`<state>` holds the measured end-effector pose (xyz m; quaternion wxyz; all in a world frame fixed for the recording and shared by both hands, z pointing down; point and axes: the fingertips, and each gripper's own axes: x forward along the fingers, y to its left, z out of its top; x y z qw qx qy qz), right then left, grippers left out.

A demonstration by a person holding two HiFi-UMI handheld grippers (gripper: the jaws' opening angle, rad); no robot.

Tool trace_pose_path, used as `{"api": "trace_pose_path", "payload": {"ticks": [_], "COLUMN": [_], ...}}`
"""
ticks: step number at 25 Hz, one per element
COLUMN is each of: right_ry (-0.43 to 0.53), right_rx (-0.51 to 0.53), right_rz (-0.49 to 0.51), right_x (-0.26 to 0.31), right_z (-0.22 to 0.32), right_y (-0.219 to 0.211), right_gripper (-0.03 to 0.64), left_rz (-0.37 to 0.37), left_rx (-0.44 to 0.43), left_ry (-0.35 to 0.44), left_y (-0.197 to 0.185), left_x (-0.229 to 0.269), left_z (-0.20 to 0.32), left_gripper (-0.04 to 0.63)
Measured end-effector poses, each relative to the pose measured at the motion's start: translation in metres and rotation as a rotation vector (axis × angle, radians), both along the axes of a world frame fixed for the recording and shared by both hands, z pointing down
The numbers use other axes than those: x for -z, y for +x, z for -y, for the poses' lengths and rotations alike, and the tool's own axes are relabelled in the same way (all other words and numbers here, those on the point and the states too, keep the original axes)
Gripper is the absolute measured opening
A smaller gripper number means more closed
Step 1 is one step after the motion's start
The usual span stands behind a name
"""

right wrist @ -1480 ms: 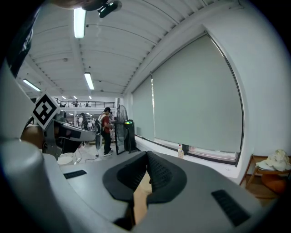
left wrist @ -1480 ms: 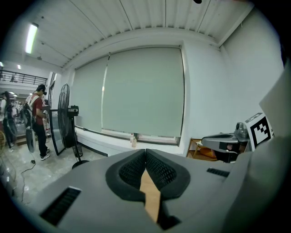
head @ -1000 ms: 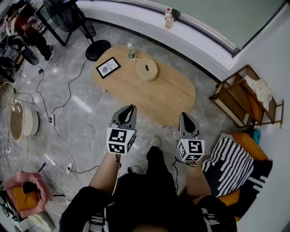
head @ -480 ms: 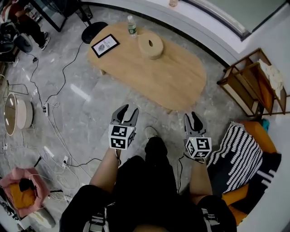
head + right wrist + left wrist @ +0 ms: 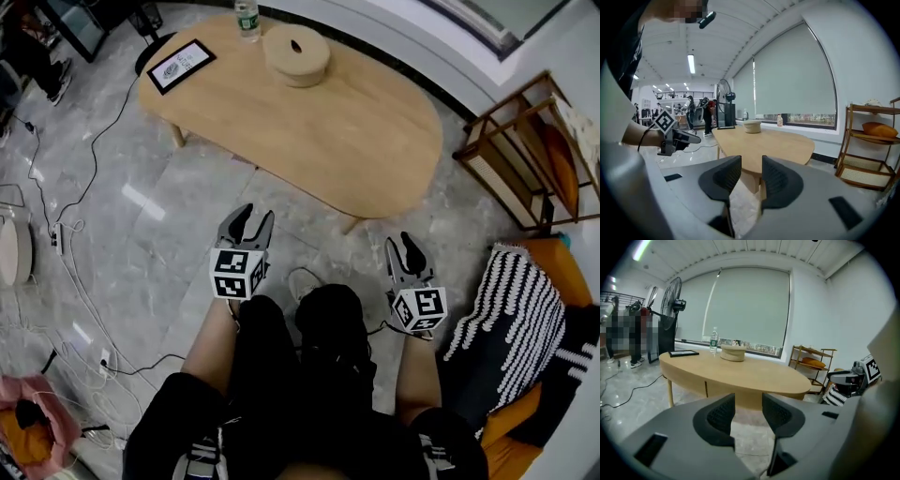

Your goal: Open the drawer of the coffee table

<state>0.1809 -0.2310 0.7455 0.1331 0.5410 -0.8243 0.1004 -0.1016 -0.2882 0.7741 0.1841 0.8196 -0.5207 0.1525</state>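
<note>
Wooden coffee table (image 5: 356, 141), beyond left tool (image 5: 253, 217), right tool (image 5: 402, 245)

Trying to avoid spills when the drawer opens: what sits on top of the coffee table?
A framed picture, a plastic bottle and a round wooden container stand at the coffee table's far end. The container's top hides whatever is inside it.

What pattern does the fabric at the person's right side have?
Black and white stripes. The fabric shows best in the head view.
</note>
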Motion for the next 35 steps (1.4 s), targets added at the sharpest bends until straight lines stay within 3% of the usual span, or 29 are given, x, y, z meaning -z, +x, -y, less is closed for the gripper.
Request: {"api": "trace_pose_path", "payload": {"ticks": [3,5,7,12,17,23,29,35], "right_ry": [0.046,0.068,0.075,0.062,0.066,0.059,0.04,0.046], "right_rx": [0.007,0.019,0.023,-0.021,-0.044,-0.062,-0.057,-0.054], "right_rz": [-0.023,-0.035,-0.043,-0.004,-0.036,-0.007,-0.007,0.015], "right_x": [-0.054,-0.08,-0.096,-0.111,-0.115,-0.117,-0.131,-0.144], "right_z": [-0.008,-0.014,-0.021,-0.038,-0.035,-0.022,0.0,0.03], "right_y": [-0.008,-0.014,-0.017,-0.019,-0.024,-0.031,-0.03,-0.026], "right_gripper": [0.155,0.155,0.161,0.161,0.161,0.161,0.161,0.167], "left_rz": [-0.016,-0.064,-0.183,-0.553,-0.765,-0.873,-1.019,-1.174], "left_rx": [-0.015,-0.029,-0.037,0.009,0.083,0.107,0.08,0.127], "left_ry": [0.043,0.071,0.073,-0.03,-0.092,-0.089,-0.1,-0.1], "left_y": [-0.002,0.001,0.006,0.002,-0.014,-0.024,-0.022,-0.024], "left_x": [-0.058,-0.081,-0.093,-0.113,-0.138,-0.151,-0.162,-0.176], "left_z": [-0.002,-0.006,-0.011,-0.02,-0.008,0.011,0.043,0.09], "left_gripper": [0.183,0.183,0.183,0.183,0.186,0.199,0.199,0.199]}}
